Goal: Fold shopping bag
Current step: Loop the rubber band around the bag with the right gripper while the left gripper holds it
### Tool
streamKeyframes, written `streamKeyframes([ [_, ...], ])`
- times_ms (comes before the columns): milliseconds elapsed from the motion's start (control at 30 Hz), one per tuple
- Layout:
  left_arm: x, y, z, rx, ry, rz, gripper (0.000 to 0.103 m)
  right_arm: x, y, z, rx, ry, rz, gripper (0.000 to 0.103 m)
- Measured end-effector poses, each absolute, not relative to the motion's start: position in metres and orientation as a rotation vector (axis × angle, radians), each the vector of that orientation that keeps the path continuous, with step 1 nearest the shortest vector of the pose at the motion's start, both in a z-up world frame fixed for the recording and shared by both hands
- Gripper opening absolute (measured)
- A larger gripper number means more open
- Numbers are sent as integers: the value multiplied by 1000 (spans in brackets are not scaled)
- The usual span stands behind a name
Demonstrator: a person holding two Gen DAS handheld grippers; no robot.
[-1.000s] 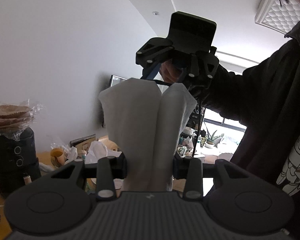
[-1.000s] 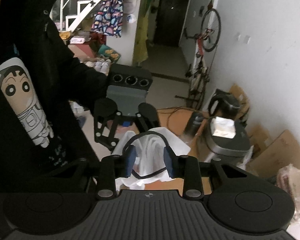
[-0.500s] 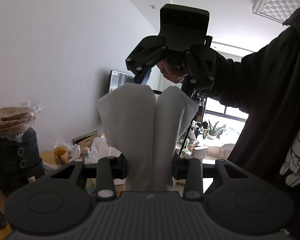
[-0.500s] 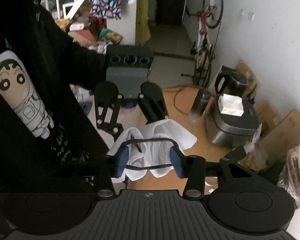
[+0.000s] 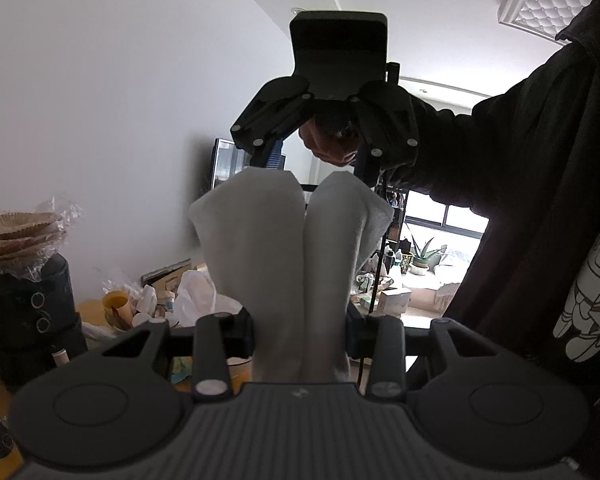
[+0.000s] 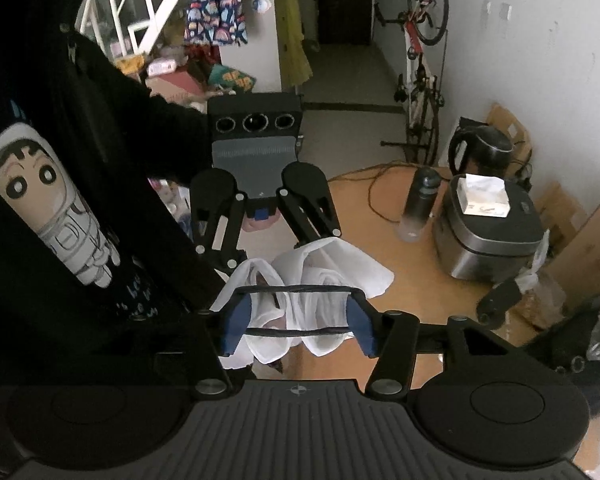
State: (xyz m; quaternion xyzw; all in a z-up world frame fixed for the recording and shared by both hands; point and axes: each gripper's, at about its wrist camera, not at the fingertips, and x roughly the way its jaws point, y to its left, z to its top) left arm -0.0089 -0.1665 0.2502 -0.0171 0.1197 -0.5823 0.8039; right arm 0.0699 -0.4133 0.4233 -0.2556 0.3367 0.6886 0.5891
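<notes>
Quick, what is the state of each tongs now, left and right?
Left tongs: closed on the white shopping bag, gathered upright between the fingers.
Right tongs: open, jaws just widened; the bag lies between them, pads not pressing it.

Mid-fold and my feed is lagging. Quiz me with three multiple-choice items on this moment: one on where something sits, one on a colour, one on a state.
1. Where does the tissue box sit?
A. on the floor
B. on top of the rice cooker
C. beside the bicycle

2. What colour are the right gripper pads?
A. blue
B. red
C. white

3. What is the left gripper doing?
A. hanging open and empty
B. closed on the white shopping bag
C. gripping the kettle

Key:
1 B, the box rests on the cooker's lid.
2 A, both pads show blue in the right wrist view.
3 B, the bag's folded cloth is pinched between its fingers in the left wrist view.
</notes>
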Motion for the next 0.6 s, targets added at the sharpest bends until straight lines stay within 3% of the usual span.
streamKeyframes([
  [233, -12, -159, 257, -35, 241, -1249, 42, 80, -418, 422, -511, 783, 1601, 53],
  [600, -8, -157, 261, -10, 242, -1261, 42, 67, -407, 422, -612, 813, 1637, 53],
])
